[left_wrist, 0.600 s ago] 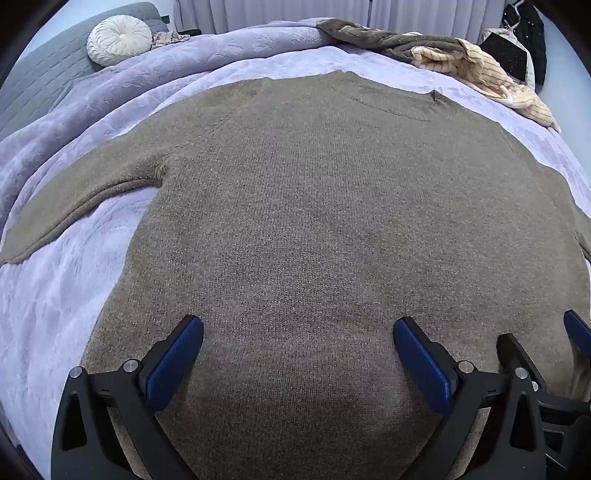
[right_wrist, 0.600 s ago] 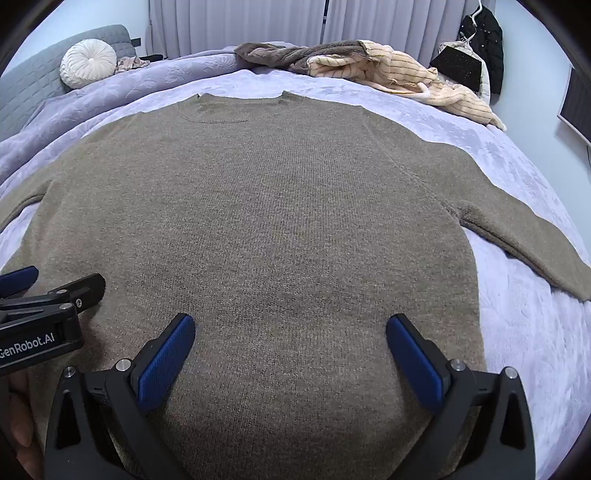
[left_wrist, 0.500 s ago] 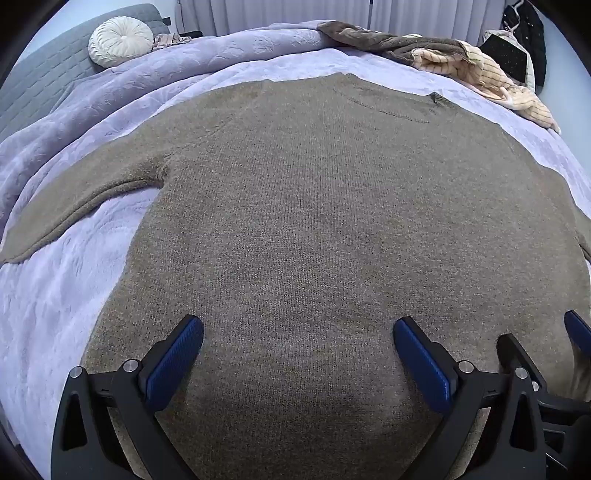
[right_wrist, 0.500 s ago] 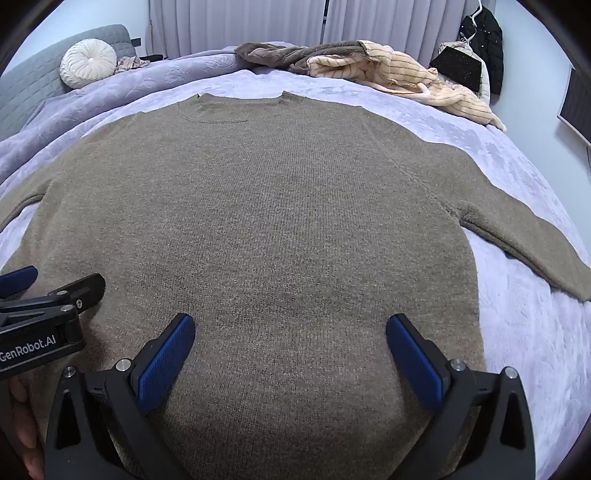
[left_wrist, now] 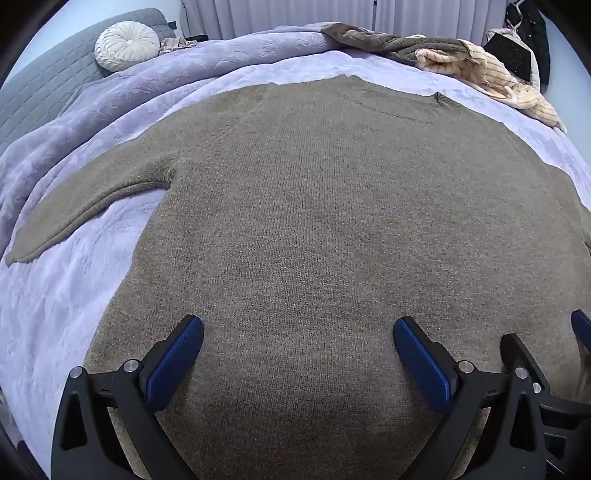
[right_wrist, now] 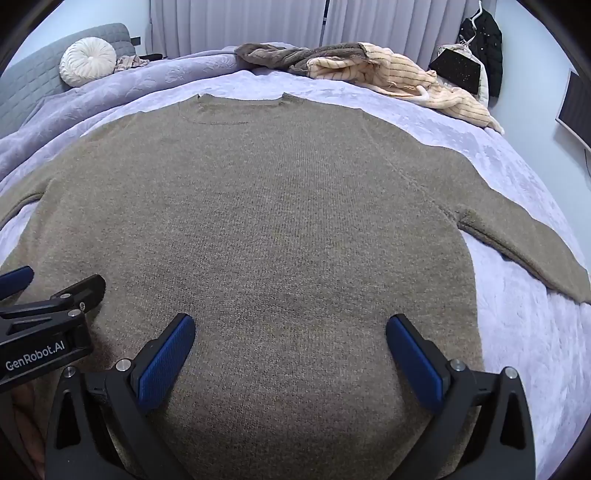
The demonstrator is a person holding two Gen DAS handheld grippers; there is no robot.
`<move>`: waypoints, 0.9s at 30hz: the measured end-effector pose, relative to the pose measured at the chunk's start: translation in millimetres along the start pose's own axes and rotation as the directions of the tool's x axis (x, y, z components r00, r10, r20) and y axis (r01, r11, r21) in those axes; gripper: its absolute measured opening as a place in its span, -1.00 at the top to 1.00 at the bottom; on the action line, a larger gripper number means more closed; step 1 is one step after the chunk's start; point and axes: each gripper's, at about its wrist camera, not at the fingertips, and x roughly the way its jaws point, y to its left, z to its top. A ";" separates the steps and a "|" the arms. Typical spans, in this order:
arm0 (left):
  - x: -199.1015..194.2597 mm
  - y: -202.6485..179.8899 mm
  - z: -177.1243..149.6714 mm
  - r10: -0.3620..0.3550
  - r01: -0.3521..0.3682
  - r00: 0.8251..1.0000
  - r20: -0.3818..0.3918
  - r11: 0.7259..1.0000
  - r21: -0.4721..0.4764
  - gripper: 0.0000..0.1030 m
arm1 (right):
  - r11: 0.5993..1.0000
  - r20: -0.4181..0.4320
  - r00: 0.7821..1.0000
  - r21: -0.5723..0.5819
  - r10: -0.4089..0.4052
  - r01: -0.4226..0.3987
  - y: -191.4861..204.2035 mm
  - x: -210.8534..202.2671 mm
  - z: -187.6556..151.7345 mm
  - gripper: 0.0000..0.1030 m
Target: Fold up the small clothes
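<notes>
Lavender bedspread [left_wrist: 66, 302] carries a flat sweater [left_wrist: 332, 229]; curtains [right_wrist: 236, 26] behind; each hand-held gripper spread.

Two matching black handheld grippers with blue finger pads

The left gripper [left_wrist: 298, 363] and the right gripper [right_wrist: 290, 357] have black triangulated frames, ribbed blue pads [right_wrist: 166, 362] and silver screws [left_wrist: 131, 365]; white "GenRobot.AI" lettering [right_wrist: 35, 356] marks the left one's side.

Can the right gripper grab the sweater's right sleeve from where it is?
Probably yes. The right gripper is open over the brown sweater, and its right sleeve lies flat on the bedspread, nothing covering it.
</notes>
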 end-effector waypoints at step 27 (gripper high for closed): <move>-1.6 3.2 -0.5 -0.039 0.037 0.991 -0.130 0.999 -0.017 -1.00 | 1.000 -0.136 0.991 -0.029 -0.006 0.002 -0.2 -3.6 10.7 -1.00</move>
